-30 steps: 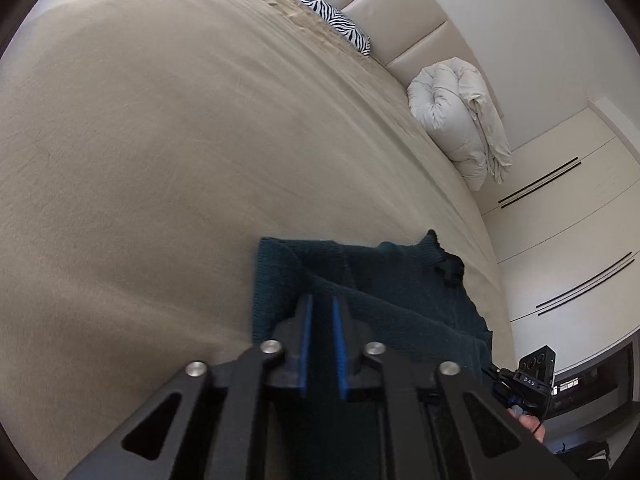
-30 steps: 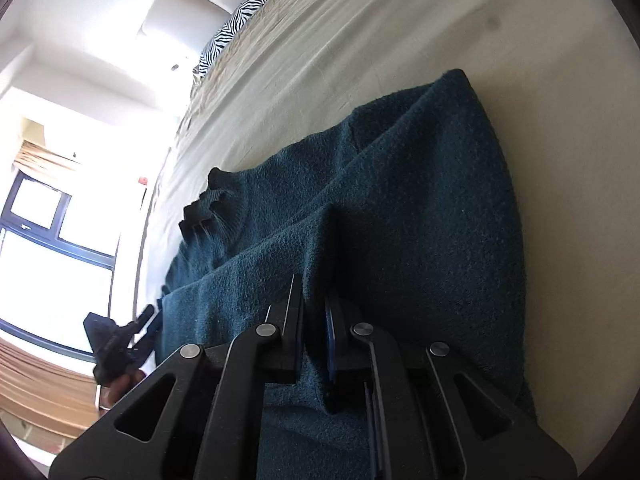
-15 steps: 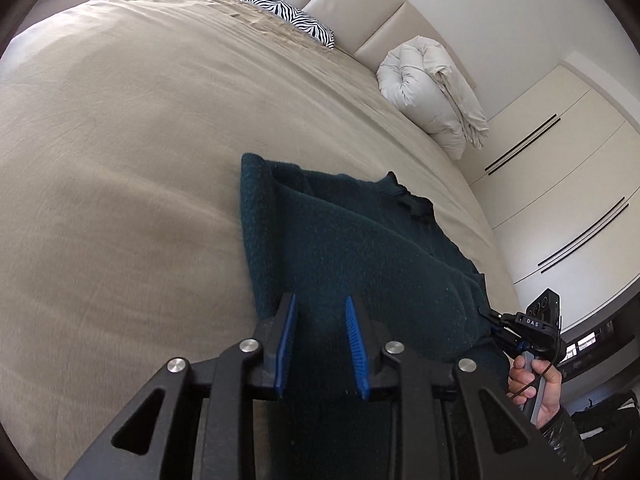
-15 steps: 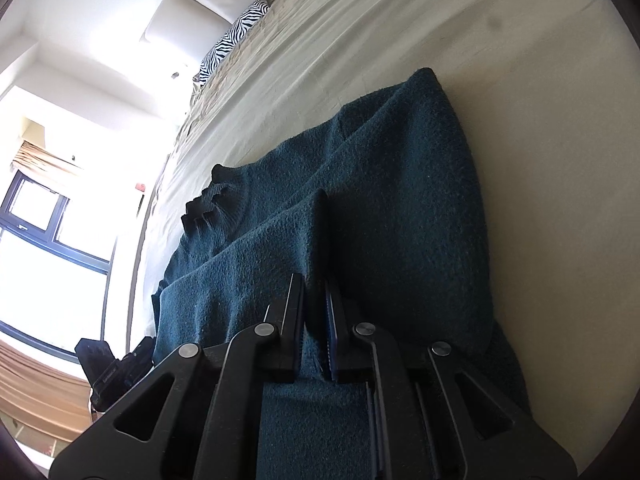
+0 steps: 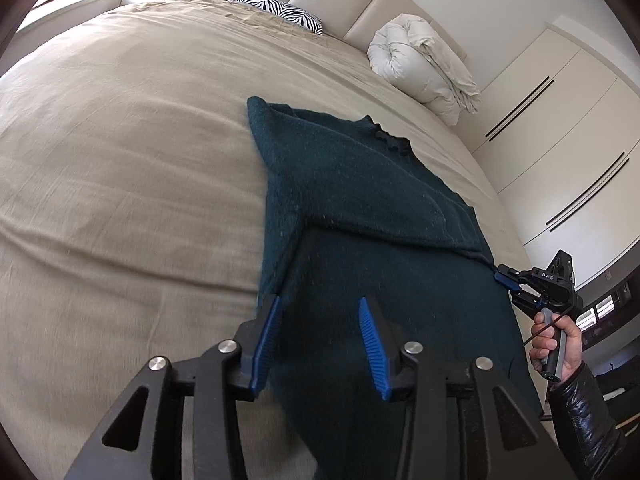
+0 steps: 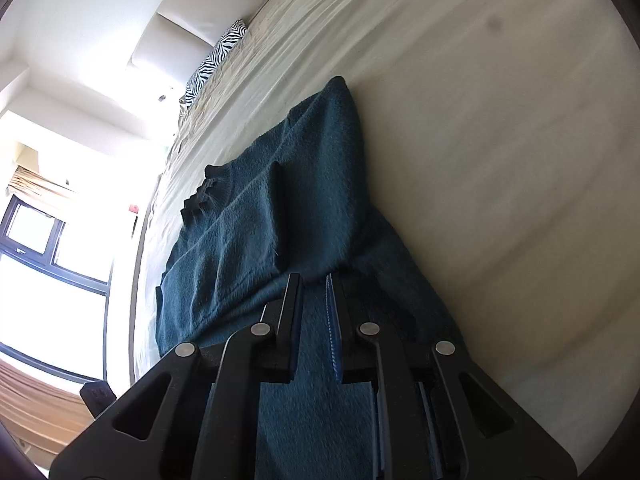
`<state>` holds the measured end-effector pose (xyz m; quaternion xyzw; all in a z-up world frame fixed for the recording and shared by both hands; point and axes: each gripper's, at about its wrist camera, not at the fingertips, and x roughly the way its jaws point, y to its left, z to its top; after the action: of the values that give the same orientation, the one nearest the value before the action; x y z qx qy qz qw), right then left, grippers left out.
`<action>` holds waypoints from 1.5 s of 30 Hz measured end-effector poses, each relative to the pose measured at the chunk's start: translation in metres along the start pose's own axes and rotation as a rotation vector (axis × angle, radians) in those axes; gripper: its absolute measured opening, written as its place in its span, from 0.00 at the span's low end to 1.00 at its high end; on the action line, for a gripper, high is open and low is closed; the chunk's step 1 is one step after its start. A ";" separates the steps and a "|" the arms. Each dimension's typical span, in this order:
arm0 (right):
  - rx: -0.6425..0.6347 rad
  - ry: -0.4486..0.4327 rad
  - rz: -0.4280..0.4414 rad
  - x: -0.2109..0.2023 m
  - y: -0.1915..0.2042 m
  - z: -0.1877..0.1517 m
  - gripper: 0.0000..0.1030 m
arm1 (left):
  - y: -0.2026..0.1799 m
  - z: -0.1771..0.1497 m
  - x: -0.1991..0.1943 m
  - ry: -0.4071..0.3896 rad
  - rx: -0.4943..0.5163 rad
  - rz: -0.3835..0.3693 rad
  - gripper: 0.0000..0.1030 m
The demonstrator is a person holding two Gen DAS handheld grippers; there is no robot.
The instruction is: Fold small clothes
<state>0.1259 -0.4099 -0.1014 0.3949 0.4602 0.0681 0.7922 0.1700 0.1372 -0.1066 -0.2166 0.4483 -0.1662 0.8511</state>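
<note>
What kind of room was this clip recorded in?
A bedroom, most likely. The dark teal sweater lies on a wide bed with a beige cover, a padded headboard and zebra-print pillow at its far end, and built-in wardrobe doors alongside.

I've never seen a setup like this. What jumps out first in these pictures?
A dark teal sweater lies spread across a wide beige bed, one sleeve folded over its body. The left gripper, black with blue pads, hovers open above its near end, and a zebra-striped pillow sits by the headboard.
</note>
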 end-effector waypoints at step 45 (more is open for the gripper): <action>-0.038 0.098 -0.115 -0.215 -0.095 -0.190 0.61 | -0.024 -0.149 -0.064 0.273 -0.174 -0.061 0.49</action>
<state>-0.1689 -0.4689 -0.0722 0.3487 0.5190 0.0504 0.7787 0.0088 0.1149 -0.1250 -0.2784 0.5657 -0.1807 0.7548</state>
